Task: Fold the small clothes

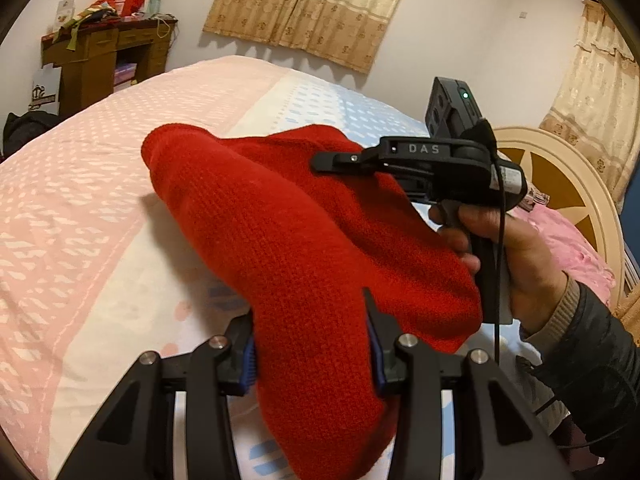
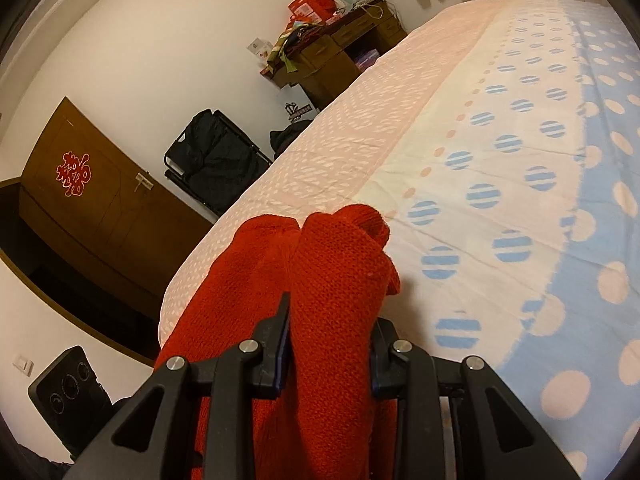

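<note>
Figure: two hand-held grippers lifting a knitted garment above a bed.

Nearest the lens in the left wrist view, the left gripper (image 1: 312,344) has both jaws closed part-way onto a thick bunch of the red knitted garment (image 1: 288,232); its blue-lined pads press the fabric from either side, and a fold of it hangs below the jaws toward the bottom of the frame. The garment is a coarse, ribbed, bright red knit with no visible print, doubled over on itself so that a long crease runs down its middle. It is held above the bedspread (image 1: 100,208), casting a shadow on the cloth beneath, with a rounded, rolled end lying farthest from the lens.

In the right wrist view, the right gripper (image 2: 326,344) likewise pinches a gathered fold of the same garment (image 2: 332,272), jaws narrowly spread and pressing the knit from both sides; more fabric falls to the left of the left finger.

Farther off in the left wrist view, the right gripper (image 1: 344,160) appears side-on, its tip against the garment's far edge, carried by a hand (image 1: 516,256) in a dark sleeve.

Beyond lie a wooden desk (image 1: 104,60) piled with goods and patterned curtains (image 1: 312,8).
</note>
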### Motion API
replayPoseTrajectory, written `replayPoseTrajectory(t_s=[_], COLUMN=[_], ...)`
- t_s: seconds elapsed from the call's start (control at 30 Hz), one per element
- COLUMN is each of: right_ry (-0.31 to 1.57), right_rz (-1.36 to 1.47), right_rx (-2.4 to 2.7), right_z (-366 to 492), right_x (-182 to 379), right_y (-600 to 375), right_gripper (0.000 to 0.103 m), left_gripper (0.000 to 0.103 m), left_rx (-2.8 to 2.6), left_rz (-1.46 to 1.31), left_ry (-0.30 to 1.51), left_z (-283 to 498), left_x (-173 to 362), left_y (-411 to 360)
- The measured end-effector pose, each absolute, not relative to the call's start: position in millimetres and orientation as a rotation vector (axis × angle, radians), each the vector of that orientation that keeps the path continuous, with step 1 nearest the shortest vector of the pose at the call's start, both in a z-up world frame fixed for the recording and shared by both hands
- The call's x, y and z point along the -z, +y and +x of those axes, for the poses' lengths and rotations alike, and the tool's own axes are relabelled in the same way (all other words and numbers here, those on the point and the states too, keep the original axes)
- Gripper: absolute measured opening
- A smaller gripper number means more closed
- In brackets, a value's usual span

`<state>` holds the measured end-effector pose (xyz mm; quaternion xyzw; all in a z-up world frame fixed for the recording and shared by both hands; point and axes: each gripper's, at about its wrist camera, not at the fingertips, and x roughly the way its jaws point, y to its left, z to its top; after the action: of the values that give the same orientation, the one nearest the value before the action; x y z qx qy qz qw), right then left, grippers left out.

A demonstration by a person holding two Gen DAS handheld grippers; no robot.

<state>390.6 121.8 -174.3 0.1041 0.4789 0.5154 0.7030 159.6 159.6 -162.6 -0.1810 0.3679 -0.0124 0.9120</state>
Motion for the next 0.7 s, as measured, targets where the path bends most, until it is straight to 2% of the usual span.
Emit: replayPoseTrajectory(t_s=[0.43, 0.6, 0.7], right_ry=[1.106, 1.14, 1.128], right_rz=[0.18, 0.169, 0.138], right_rx=[-1.15, -1.124, -1.102], right_z=[387, 391, 387], right_x=[189, 199, 199], right_y=[157, 155, 151], right_gripper=[0.03, 0.033, 0.038], left_gripper=[0.044, 0.053, 0.055], left_rx=[0.008, 0.004, -0.01], left_rz=[-0.432, -0.461, -0.45], left_ry=[0.783, 0.775, 0.765], left_z=[138, 130, 126], left_x=[184, 193, 186], left_y=[172, 177, 175])
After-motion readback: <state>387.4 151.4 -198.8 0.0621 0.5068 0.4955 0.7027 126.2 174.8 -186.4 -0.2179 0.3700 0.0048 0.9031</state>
